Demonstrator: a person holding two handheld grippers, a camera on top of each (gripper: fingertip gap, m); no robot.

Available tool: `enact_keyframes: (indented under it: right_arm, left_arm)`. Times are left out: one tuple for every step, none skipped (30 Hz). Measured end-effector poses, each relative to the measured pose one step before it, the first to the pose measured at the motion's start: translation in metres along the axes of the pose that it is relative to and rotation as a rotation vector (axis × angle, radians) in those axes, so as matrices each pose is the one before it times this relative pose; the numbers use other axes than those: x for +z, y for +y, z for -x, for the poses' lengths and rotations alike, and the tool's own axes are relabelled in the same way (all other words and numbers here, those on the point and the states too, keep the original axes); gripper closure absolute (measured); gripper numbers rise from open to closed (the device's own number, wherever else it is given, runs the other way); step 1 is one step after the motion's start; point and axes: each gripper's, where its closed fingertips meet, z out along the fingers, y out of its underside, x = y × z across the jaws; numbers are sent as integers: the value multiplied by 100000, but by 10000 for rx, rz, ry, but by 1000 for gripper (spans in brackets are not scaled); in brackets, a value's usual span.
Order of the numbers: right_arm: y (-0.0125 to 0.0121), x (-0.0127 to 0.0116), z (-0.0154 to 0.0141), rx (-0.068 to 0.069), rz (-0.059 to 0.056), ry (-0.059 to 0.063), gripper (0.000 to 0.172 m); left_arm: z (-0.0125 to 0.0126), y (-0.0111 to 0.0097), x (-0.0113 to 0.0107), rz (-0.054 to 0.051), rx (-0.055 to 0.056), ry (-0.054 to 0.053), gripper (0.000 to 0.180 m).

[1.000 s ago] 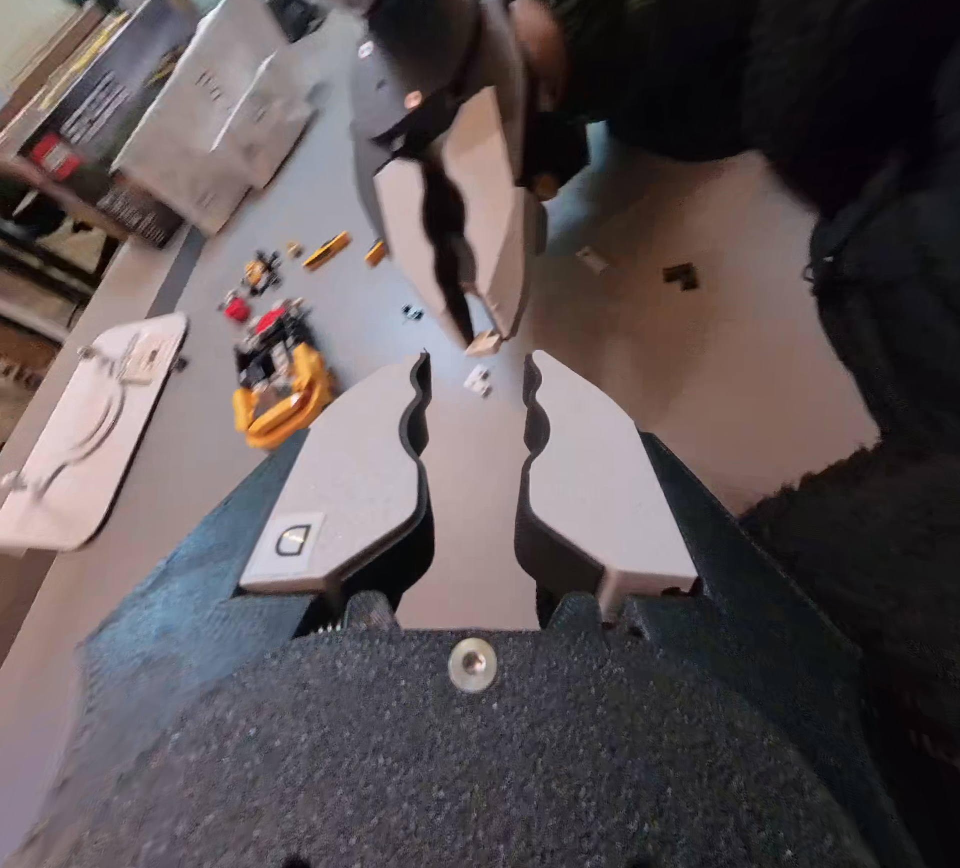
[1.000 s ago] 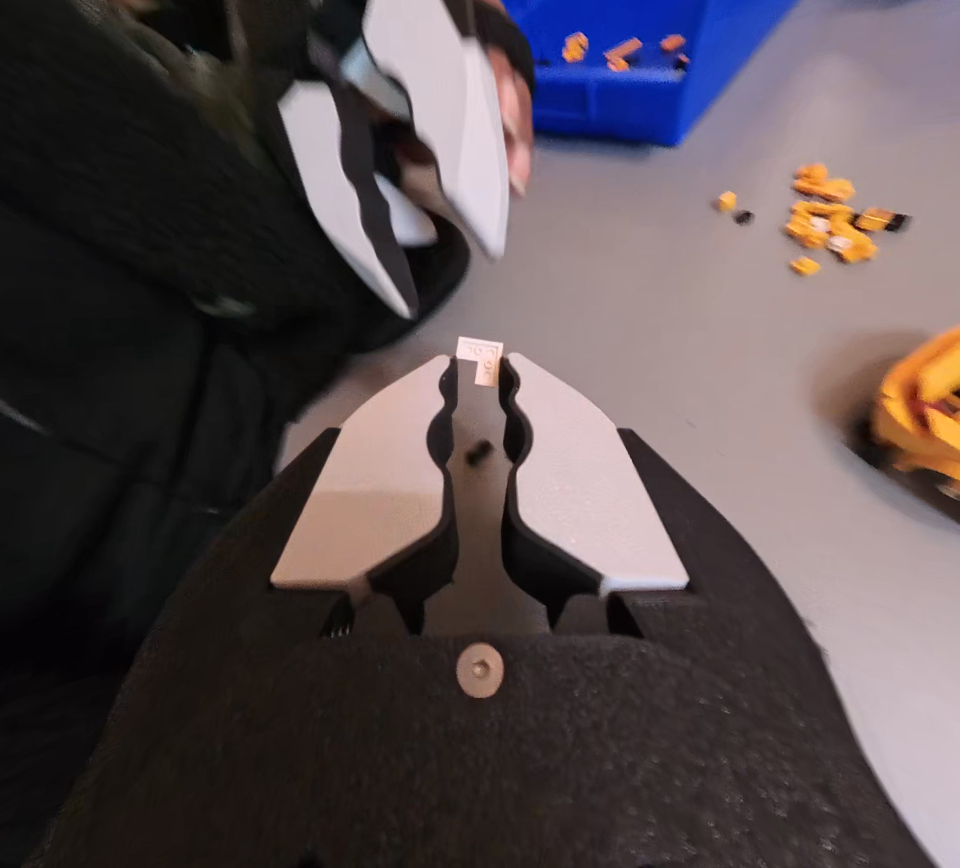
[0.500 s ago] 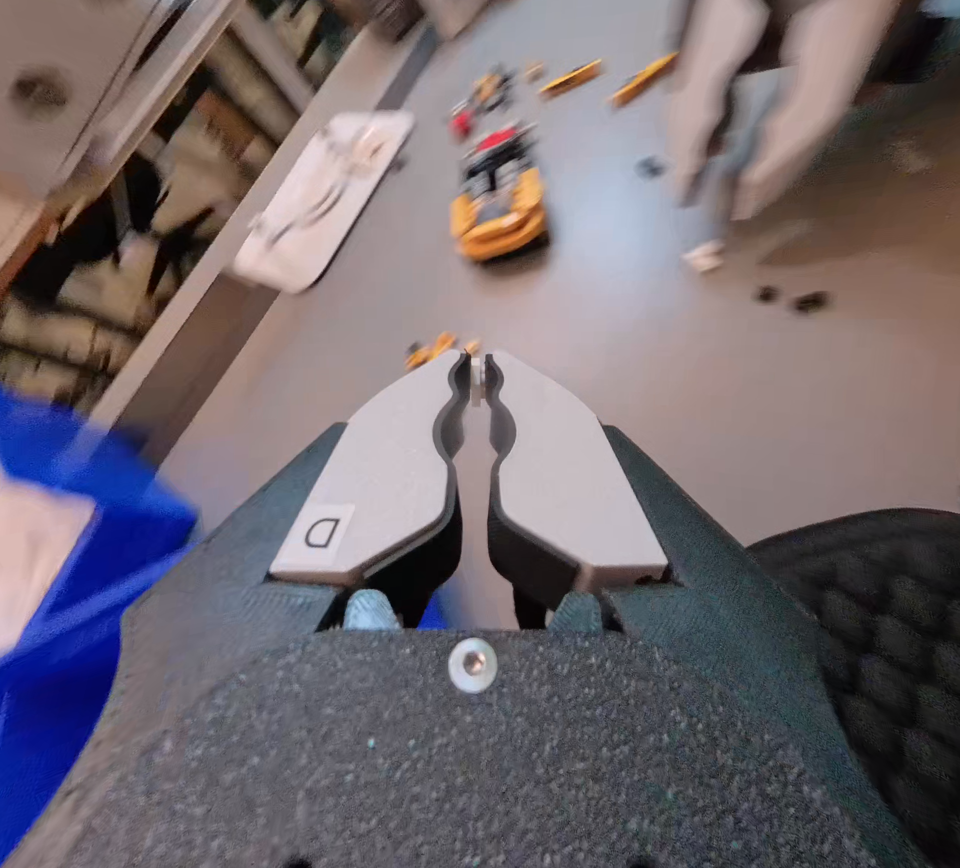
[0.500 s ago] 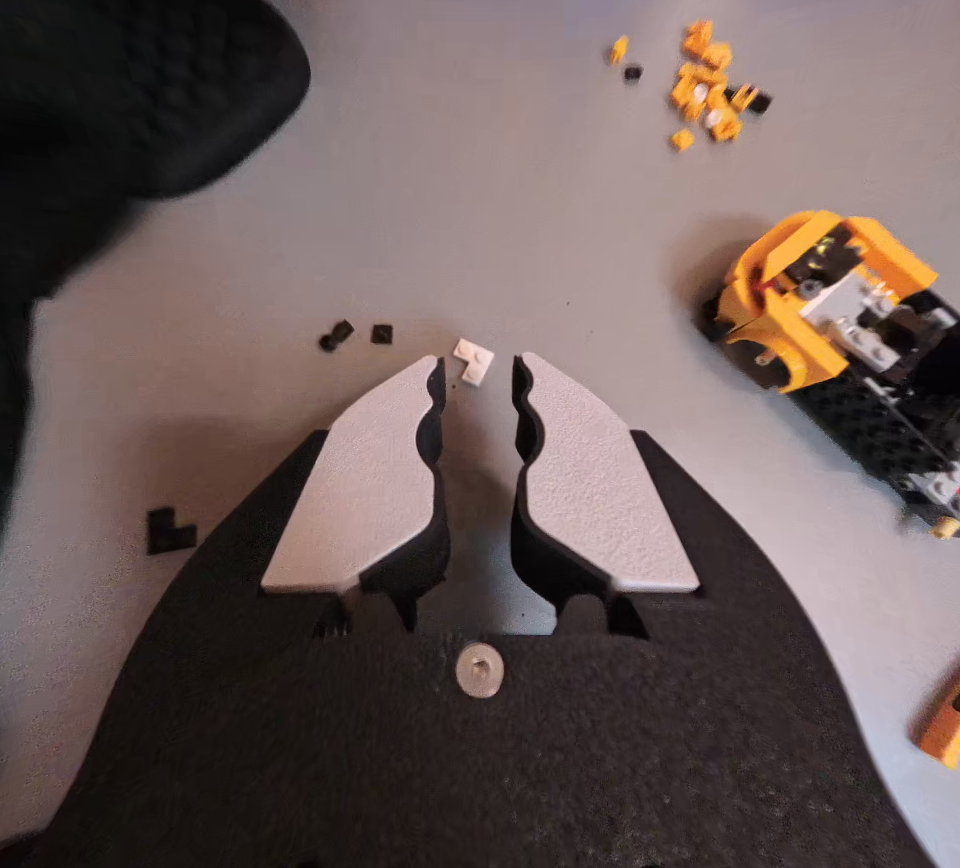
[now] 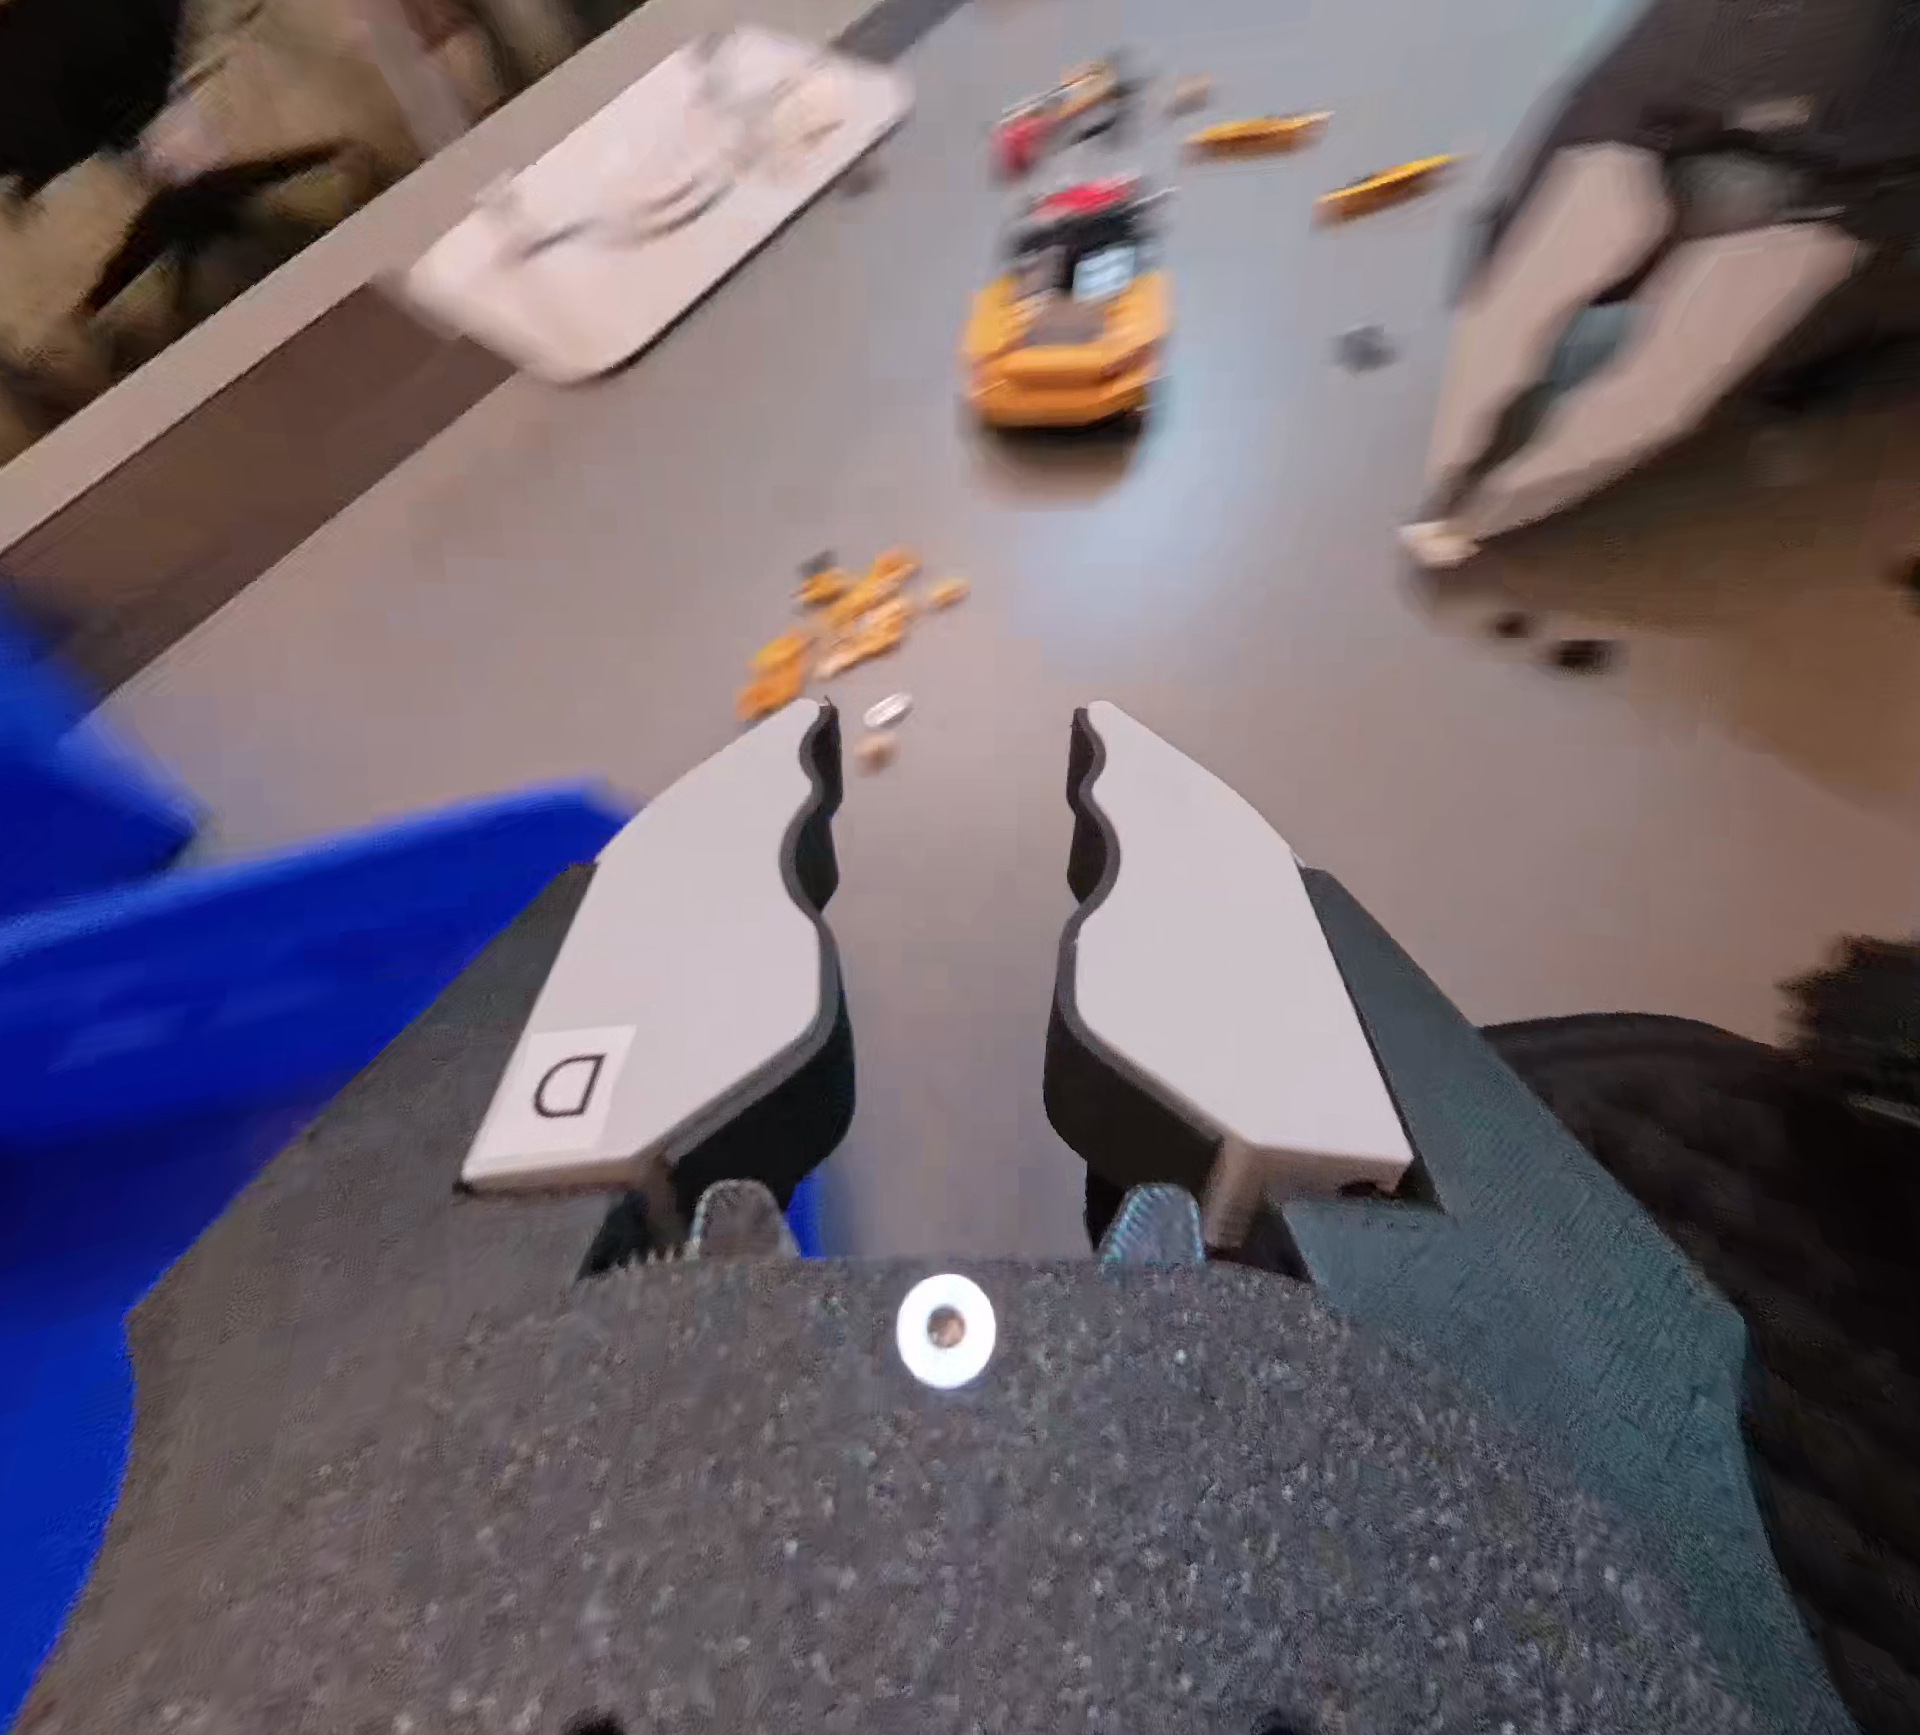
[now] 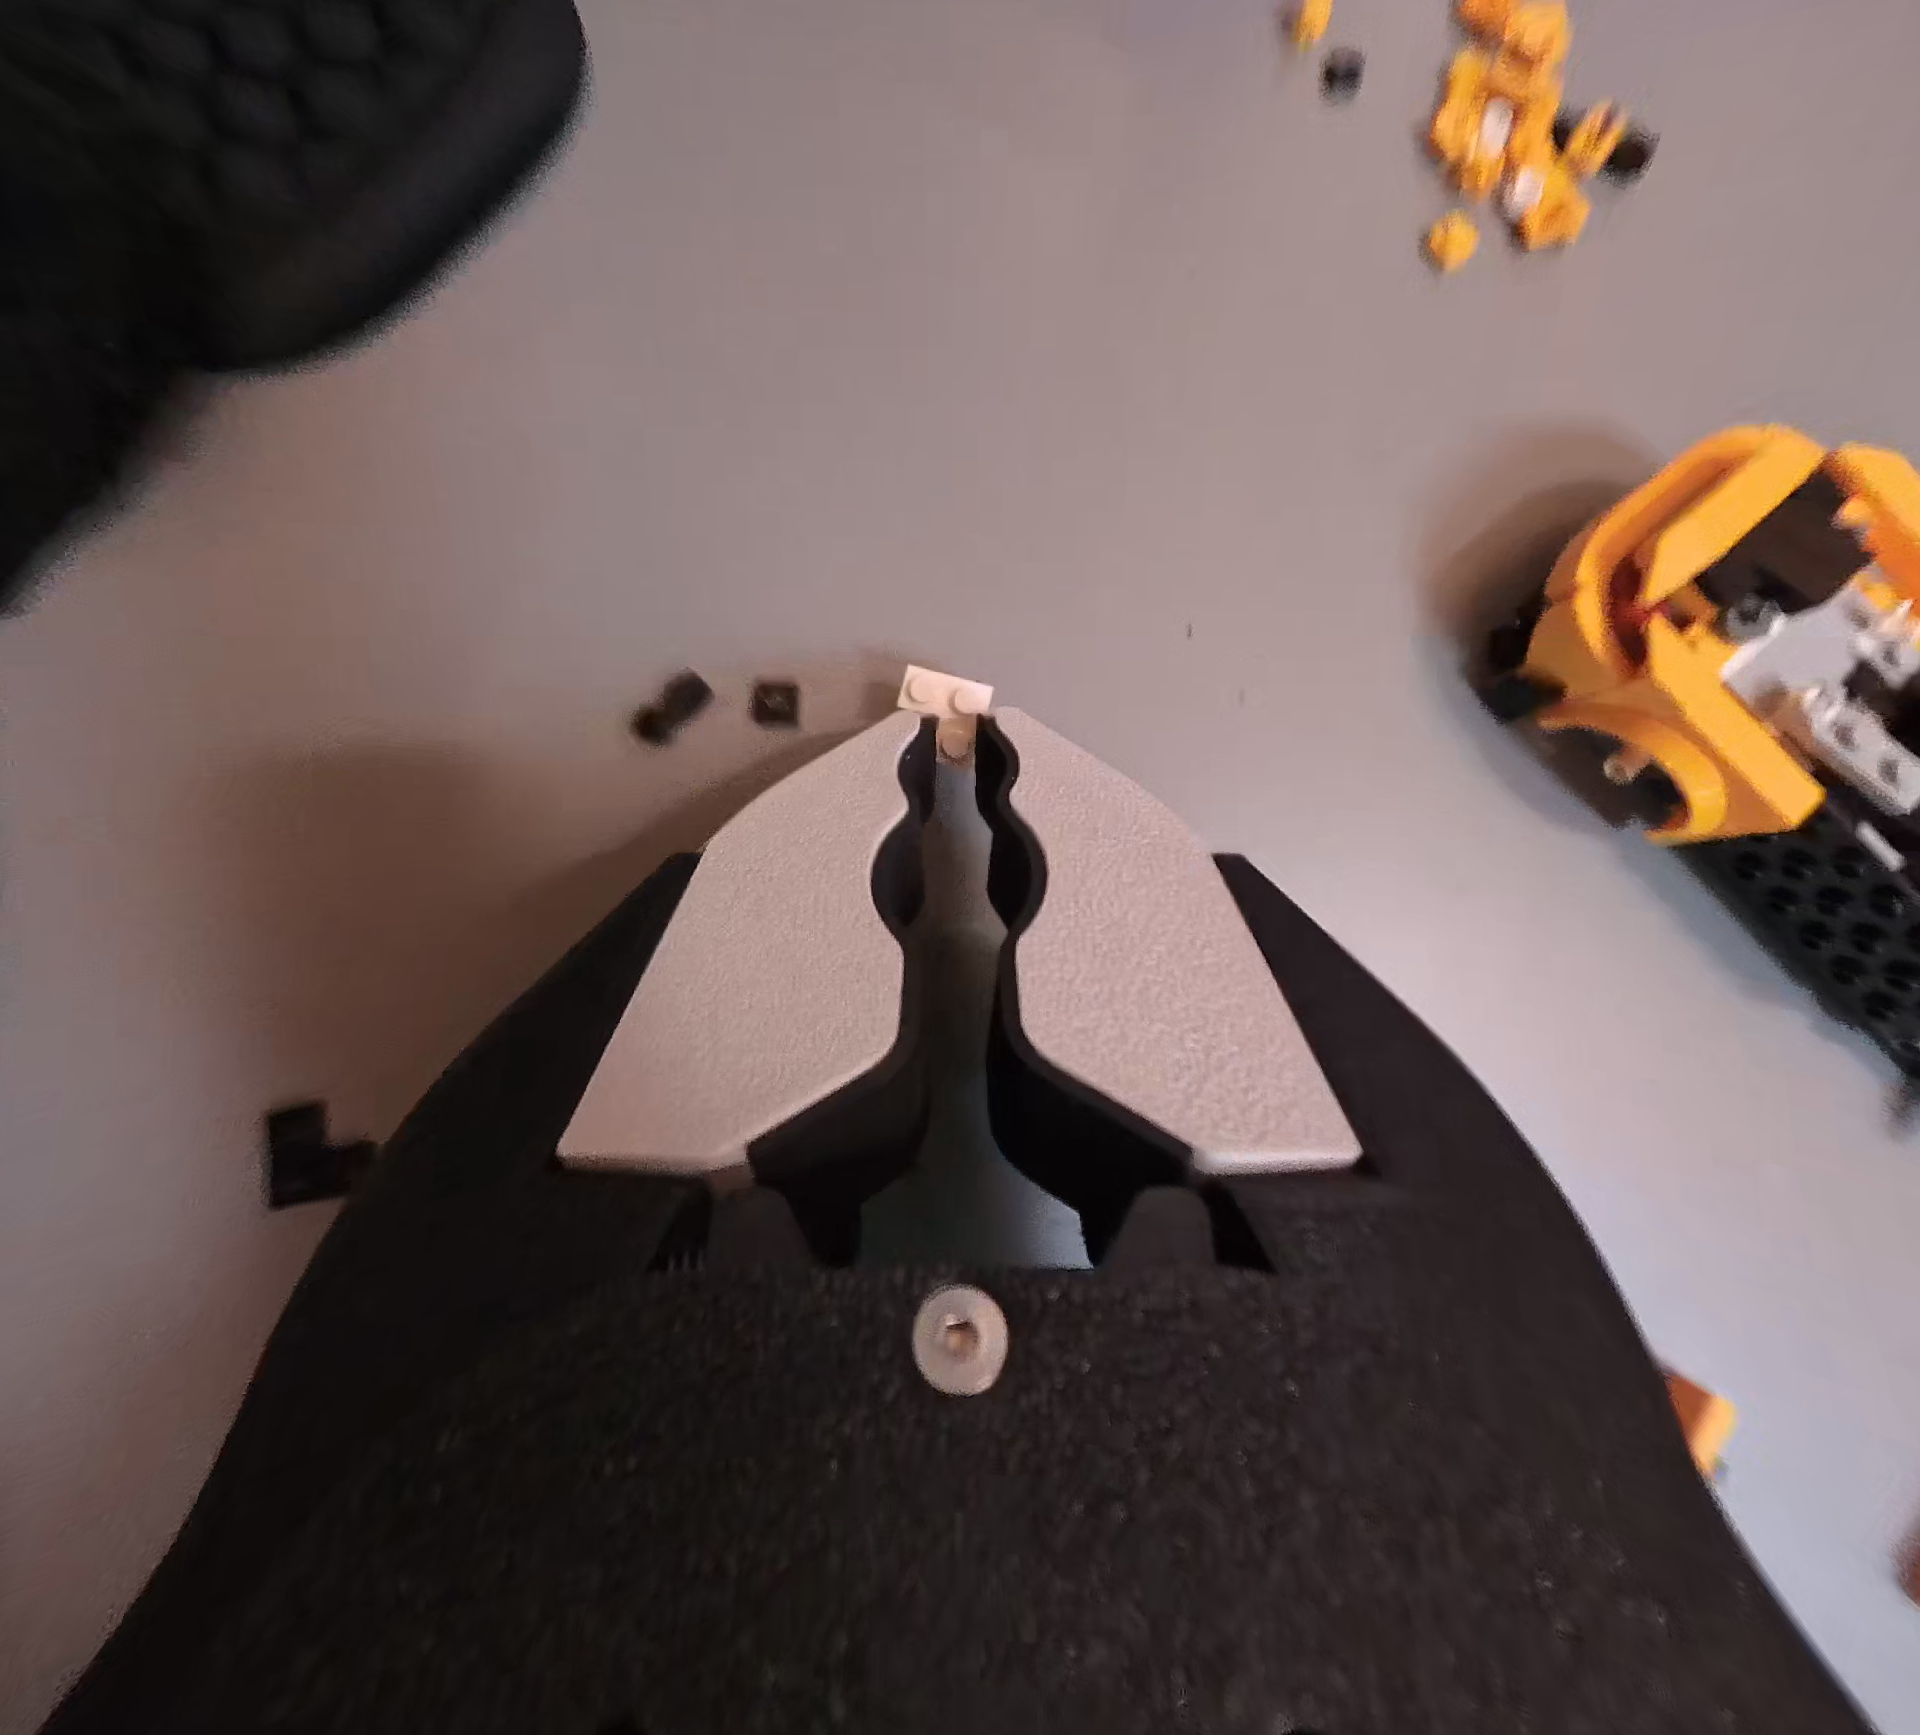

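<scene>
A grey table (image 6: 935, 335) was strewn with orange bricks (image 6: 1507, 116). The right hand-held gripper (image 6: 954, 735) was clamped on a white corner brick (image 6: 945, 698). The left hand-held gripper (image 5: 951, 729) was held apart, bare, near a blue bin (image 5: 208, 958).

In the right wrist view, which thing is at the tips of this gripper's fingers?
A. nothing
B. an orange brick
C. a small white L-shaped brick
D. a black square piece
C: the right gripper has its fingertips closed on one leg of the small white L-shaped brick; the other leg sticks out ahead.
</scene>
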Motion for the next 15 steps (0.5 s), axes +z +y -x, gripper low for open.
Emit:
enact_keyframes:
  right_arm:
    - [-1159, -447, 238, 74, -721, -152, 165]
    - [-1214, -496, -53, -63, -659, 116, 165]
    - [-1176, -474, -31, -222, -584, 169, 165]
    - [-1177, -450, -20, -254, -572, 219, 165]
    - [-1070, -367, 128, -280, -492, 149, 165]
    - [-939, -290, 208, -299, -417, 111, 165]
    - [-785, -234, 164, -309, -329, 147, 165]
    - [-592, -159, 258, -334, -199, 74, 165]
    - [-472, -141, 174, -348, -144, 127, 165]
    - [-394, -110, 194, -340, -128, 85, 165]
    - [-265, -79, 159, -283, -52, 72, 165]
    - [-212, -76, -1, -283, -45, 174, 165]
    - [-168, -85, 19, -281, -32, 141, 165]
    - [2, -52, -34, -273, 66, 135, 165]
    - [-12, -48, -24, -220, 32, 106, 165]
  left_arm:
    - [-2342, -889, 544, -317, 429, 955, 139]
    - [-2149, -600, 772, -120, 199, 959, 139]
    - [-1914, -571, 895, -103, -133, 1009, 139]
    - [-1583, -616, 952, -191, -390, 979, 141]
    - [-1301, -504, 960, -175, -472, 919, 143]
    - [-990, -297, 930, -90, -444, 765, 144]
    - [-592, -150, 832, -32, -339, 500, 144]
    - [-408, -244, 684, -125, -299, 378, 145]
    - [-273, -252, 543, -148, -405, 342, 147]
    - [-164, -374, 386, -262, -528, 341, 151]
    - [-20, -413, 283, -321, -630, 325, 153]
    - [30, -180, 226, -186, -635, 319, 159]
    - [79, -58, 135, -107, -444, 225, 167]
    - [36, -30, 17, -82, -193, 148, 171]
    - [109, 23, -86, -16, -57, -6, 174]
